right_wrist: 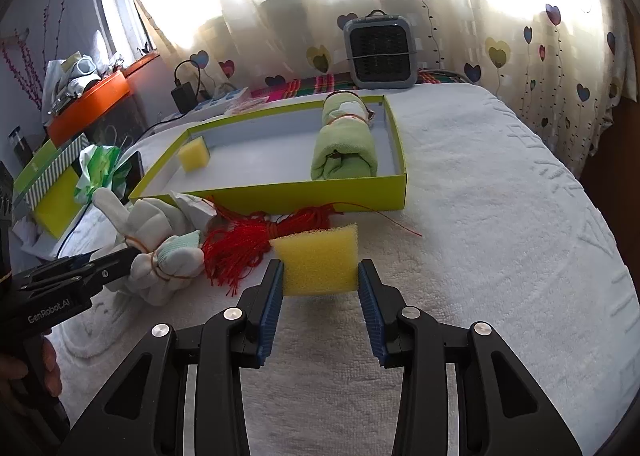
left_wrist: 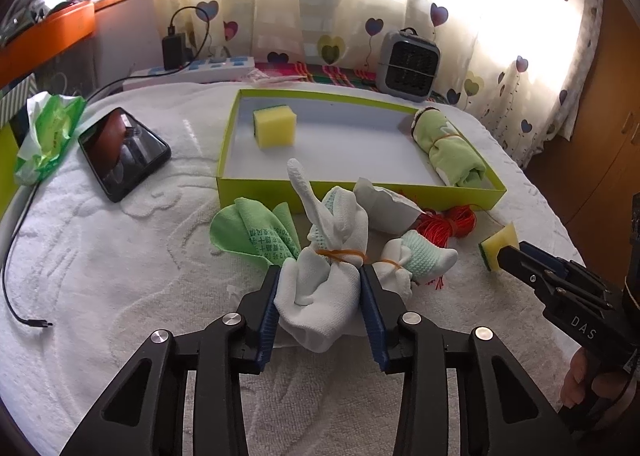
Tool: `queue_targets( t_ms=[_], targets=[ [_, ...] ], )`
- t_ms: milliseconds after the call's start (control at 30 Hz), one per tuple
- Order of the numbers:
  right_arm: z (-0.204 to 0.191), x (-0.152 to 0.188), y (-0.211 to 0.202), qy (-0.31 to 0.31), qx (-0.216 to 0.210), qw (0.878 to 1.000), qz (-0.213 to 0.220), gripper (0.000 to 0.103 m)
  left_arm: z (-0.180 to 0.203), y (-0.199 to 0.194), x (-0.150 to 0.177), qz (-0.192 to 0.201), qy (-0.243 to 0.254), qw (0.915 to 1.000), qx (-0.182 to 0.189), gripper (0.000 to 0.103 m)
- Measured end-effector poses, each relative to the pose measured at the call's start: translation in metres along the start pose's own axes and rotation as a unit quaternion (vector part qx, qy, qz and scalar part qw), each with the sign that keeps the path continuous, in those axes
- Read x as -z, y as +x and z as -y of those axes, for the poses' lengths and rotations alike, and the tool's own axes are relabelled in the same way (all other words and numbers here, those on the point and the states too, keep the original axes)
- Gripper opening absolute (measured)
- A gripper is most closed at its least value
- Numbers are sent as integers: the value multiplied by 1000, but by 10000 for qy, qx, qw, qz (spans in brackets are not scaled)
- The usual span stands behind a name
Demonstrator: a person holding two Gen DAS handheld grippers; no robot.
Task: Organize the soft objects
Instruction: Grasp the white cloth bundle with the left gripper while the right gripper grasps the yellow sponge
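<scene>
My left gripper point(left_wrist: 320, 272) is shut on a white glove bundle point(left_wrist: 324, 288) tied with an orange rubber band, lying on the white towel-covered bed. A smaller glove bundle point(left_wrist: 416, 256) lies just right of it, a green cloth point(left_wrist: 248, 234) just left. My right gripper point(right_wrist: 320, 268) is shut on a yellow sponge point(right_wrist: 320, 262), held upright in front of the lime-green box point(right_wrist: 280, 192). Inside the box sit another yellow sponge point(left_wrist: 275, 125) at the left and a rolled green towel point(left_wrist: 448, 144) at the right. A red string tangle point(right_wrist: 248, 244) lies before the box.
A phone point(left_wrist: 122, 152) and a green tissue pack point(left_wrist: 48, 132) lie at the left, with a loose cable point(left_wrist: 16, 256) nearby. A grey heater point(left_wrist: 408, 66) and a power strip point(left_wrist: 200, 68) stand behind the box. A torn white paper piece point(left_wrist: 384, 208) leans on the box front.
</scene>
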State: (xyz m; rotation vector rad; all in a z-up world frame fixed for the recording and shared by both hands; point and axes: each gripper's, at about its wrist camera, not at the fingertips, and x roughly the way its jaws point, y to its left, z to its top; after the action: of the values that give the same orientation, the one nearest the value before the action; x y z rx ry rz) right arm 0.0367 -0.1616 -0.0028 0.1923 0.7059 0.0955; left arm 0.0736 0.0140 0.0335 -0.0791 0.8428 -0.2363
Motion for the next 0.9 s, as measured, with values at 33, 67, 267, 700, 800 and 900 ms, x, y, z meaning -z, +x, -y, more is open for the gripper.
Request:
queue_targets(
  t_ms=[33, 67, 267, 700, 800, 900],
  targets=[
    [0, 0, 0, 0, 4, 10000, 4, 39, -1, -1, 1, 14, -35, 10000, 25, 35],
    [0, 0, 0, 0, 5, 10000, 5, 39, -2, -2, 1, 23, -68, 10000, 30, 35],
    [0, 0, 0, -5, 1, 10000, 8, 39, -2, -5, 2, 84, -133, 9999, 57, 35],
    [-5, 2, -4, -62, -33, 10000, 63, 39, -2, -16, 3, 204, -145, 9997, 39, 35],
    [-6, 2, -6, -78, -39, 9999, 81, 39, -2, -18, 3, 230, -142, 9996, 29, 35],
    [-7, 2, -7, -83, -47, 9999, 95, 39, -2, -20, 3, 257, -154, 9995, 43, 35]
  ],
)
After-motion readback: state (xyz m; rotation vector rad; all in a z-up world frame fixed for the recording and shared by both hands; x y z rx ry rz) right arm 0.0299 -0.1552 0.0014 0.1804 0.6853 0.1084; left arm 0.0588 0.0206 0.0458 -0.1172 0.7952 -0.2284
